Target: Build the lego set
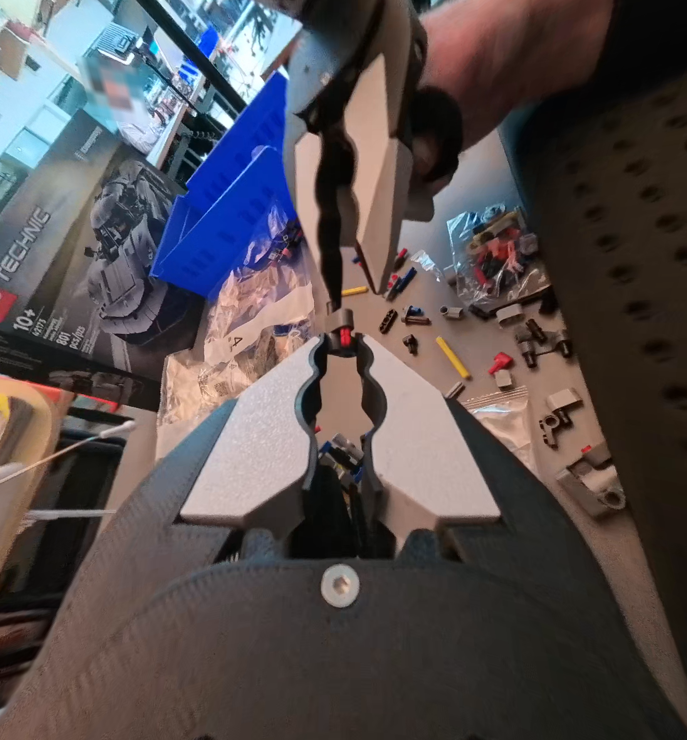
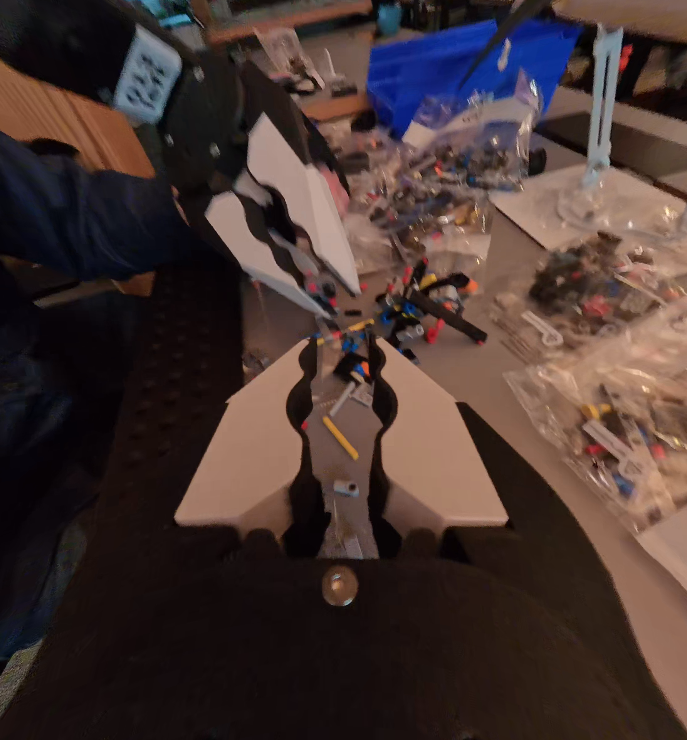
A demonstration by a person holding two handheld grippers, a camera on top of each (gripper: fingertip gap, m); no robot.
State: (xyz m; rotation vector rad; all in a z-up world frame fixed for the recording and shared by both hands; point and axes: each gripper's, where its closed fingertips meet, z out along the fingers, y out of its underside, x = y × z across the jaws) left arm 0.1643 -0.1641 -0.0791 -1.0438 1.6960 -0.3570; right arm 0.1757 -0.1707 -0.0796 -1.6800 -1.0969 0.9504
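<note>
My left tool (image 1: 341, 345) clamps a small red-and-grey subassembly (image 1: 340, 329); my right tool (image 1: 335, 304) pinches its top. At two o'clock, loose pieces (image 1: 451, 356) and unopened bags (image 2: 614, 432) remain: early days.

Pale grey outer faces and black wavy inner pads on the left gripper (image 1: 342, 346), closed on a small piece (image 1: 342, 338) of red and black. Same grey and black on the right gripper (image 1: 335, 308), pinching a dark grey connector (image 1: 341, 318). Grey tabletop (image 1: 490, 176), scattered with a yellow rod (image 1: 452, 356), a red peg (image 1: 500, 362) and black and grey bits. Bright blue bin (image 1: 229, 224) behind. Dark box (image 1: 73, 256) with a grey car picture and a red logo square. Clear bag (image 1: 494, 248) of red, black and tan parts. Navy sleeve (image 2: 65, 216). Half-built model (image 2: 421, 308) in black, blue, yellow and orange.
</note>
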